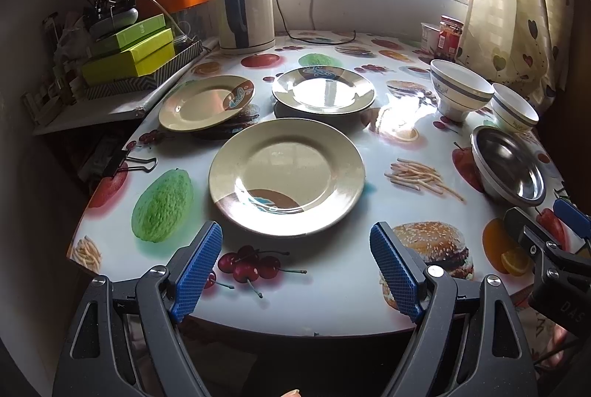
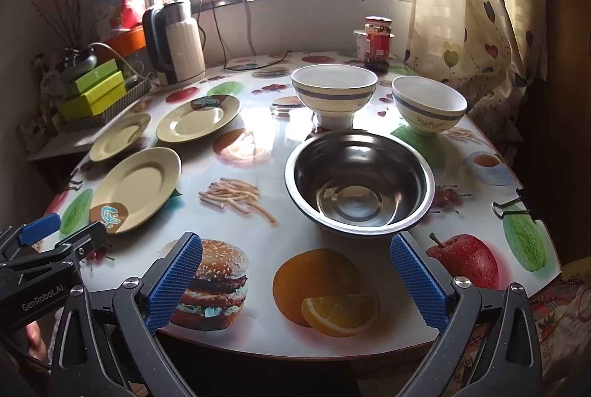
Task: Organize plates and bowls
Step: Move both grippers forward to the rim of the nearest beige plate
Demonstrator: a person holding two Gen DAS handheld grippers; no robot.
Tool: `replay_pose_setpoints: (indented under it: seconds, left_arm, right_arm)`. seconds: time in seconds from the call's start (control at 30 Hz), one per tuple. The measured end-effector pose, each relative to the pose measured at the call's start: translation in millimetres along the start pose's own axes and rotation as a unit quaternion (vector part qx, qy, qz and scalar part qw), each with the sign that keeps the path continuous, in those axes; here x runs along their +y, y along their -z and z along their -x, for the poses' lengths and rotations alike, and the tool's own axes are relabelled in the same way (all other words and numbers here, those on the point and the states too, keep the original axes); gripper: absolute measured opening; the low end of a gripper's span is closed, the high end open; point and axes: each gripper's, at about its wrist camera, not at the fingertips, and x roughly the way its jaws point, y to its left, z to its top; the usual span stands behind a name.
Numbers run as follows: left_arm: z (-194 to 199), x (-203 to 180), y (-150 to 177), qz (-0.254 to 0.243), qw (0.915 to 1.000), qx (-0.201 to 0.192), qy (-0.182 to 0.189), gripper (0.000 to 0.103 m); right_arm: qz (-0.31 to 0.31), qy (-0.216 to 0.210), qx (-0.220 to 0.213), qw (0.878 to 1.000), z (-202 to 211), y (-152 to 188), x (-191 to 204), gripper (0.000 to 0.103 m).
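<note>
Three cream plates lie apart on the table: the nearest plate [image 1: 286, 175] [image 2: 136, 188], a left plate [image 1: 207, 102] [image 2: 120, 135] and a far plate [image 1: 323, 88] [image 2: 198, 118]. A steel bowl [image 2: 360, 182] [image 1: 508, 168] stands on the right, with two white blue-banded bowls [image 2: 334, 94] [image 2: 428, 105] behind it. My left gripper [image 1: 295, 264] is open just short of the nearest plate, holding nothing. My right gripper [image 2: 295, 282] is open in front of the steel bowl, also holding nothing. Each gripper shows at the edge of the other's view.
The table [image 1: 332, 286] has a glossy food-print cover held by binder clips [image 1: 129, 162] [image 2: 513, 204]. A kettle [image 1: 245, 5] and its cord sit at the back, jars [image 2: 376, 42] at the far right, green boxes [image 1: 129, 53] on a left side shelf, a curtain [image 2: 469, 9] on the right.
</note>
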Motion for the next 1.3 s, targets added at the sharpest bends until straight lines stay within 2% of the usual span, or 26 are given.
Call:
replay_pose_setpoints:
  seconds: [0.13, 0.23, 0.67, 0.73, 0.87, 0.9, 1.03, 1.07, 1.1, 1.3]
  left_arm:
    - [-3.9, 7.3, -8.0, 0.010, 0.9999, 0.003, 0.007, 0.083]
    - [-8.1, 14.2, -17.9, 0.014, 0.9995, 0.008, 0.028, 0.083]
    - [-29.1, 52.6, -72.8, 0.049, 0.9969, 0.011, 0.061, 0.082]
    - [-34.9, 56.4, -82.0, 0.051, 0.9968, 0.010, 0.060, 0.079]
    - [-54.0, 64.7, -99.0, 0.063, 0.9947, 0.025, 0.078, 0.071]
    - [-59.2, 66.6, -102.8, 0.067, 0.9942, 0.032, 0.078, 0.065]
    - [-72.5, 66.9, -117.5, 0.054, 0.9951, 0.029, 0.077, 0.064]
    - [-77.5, 67.5, -121.4, 0.055, 0.9942, 0.033, 0.086, 0.062]
    - [-82.9, 68.2, -125.3, 0.057, 0.9932, 0.038, 0.095, 0.055]
    - [-112.5, 64.7, -144.8, 0.037, 0.9938, 0.057, 0.088, 0.053]
  right_arm:
    - [0.008, -0.003, 0.001, 1.000, -3.3, 0.0, 0.7, 0.103]
    - [0.010, -0.012, 0.000, 1.000, -6.2, -7.6, 0.9, 0.103]
    - [0.040, -0.061, -0.002, 0.997, -28.9, -64.1, 24.5, 0.102]
    - [0.036, -0.071, 0.001, 0.997, -35.1, -74.1, 27.3, 0.094]
    - [0.034, -0.076, 0.010, 0.996, -49.3, -93.6, 34.3, 0.093]
    - [0.036, -0.079, 0.011, 0.996, -53.6, -98.5, 37.2, 0.090]
    - [0.045, -0.075, 0.017, 0.996, -70.5, -113.7, 46.9, 0.082]
    - [0.045, -0.074, 0.020, 0.996, -76.1, -117.5, 48.6, 0.082]
    - [0.045, -0.076, 0.025, 0.996, -81.7, -120.6, 49.8, 0.079]
    - [0.042, -0.081, 0.050, 0.995, -117.4, -138.8, 58.1, 0.070]
